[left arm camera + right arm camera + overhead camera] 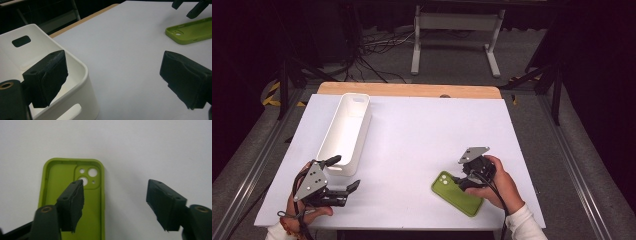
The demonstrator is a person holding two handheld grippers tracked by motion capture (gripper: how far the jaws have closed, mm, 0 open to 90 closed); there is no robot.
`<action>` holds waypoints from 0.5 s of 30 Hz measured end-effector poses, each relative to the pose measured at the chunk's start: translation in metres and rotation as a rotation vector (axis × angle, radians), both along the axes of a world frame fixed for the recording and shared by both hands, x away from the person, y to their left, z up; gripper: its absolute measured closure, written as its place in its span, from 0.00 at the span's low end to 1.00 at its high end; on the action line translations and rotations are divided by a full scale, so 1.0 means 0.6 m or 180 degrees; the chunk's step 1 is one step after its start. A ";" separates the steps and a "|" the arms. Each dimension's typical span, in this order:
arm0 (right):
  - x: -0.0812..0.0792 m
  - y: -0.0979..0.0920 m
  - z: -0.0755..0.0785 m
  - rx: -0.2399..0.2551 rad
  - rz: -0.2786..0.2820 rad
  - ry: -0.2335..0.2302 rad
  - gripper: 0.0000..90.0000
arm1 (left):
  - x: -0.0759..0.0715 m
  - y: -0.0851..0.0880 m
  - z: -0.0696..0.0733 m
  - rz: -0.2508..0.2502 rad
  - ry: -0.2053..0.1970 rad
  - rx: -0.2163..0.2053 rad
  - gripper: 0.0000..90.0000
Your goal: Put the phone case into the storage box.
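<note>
Green phone case (457,193) flat on table (412,150), near edge; right claw (113,205) wide, empty, one jaw over it: straddle the rim squarely before closing; left claw (110,82) wide beside white bin (346,131).

Between your two hands the white table (422,145) lies bare, so you can cross from side to side without meeting anything. On your left, the long white bin (346,131) stands lengthwise along that side; its near end is just beside your left gripper (344,172), one jaw hanging over the bin's rim, so a sweep further left runs into its wall. On your right, the green phone case (456,193) lies flat near the front edge, open side up, low enough to pass over. Your right gripper (460,180) hangs over its edge, jaws apart. The far half of the table is free.
</note>
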State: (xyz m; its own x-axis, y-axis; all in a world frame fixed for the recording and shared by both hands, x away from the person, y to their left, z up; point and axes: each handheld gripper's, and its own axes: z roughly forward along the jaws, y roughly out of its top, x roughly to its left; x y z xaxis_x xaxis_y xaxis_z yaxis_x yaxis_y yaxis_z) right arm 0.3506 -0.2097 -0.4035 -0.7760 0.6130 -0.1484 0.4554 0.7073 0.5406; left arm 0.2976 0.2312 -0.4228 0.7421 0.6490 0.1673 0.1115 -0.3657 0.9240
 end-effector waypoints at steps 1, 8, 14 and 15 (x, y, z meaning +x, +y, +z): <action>0.000 0.000 0.000 0.0000 0.0000 0.0000 0.34 | 0.000 0.000 0.000 0.0000 0.0000 0.0000 0.09; 0.029 0.037 -0.008 -0.0189 -0.0005 0.0213 0.22 | 0.001 -0.001 -0.001 -0.0033 0.0035 0.0027 0.08; 0.054 0.058 -0.013 -0.0378 0.0024 0.0412 0.34 | 0.000 -0.002 -0.001 -0.0049 0.0023 0.0044 0.07; 0.058 0.061 -0.014 -0.0411 0.0022 0.0434 0.41 | 0.000 -0.001 -0.001 -0.0049 0.0026 0.0035 0.07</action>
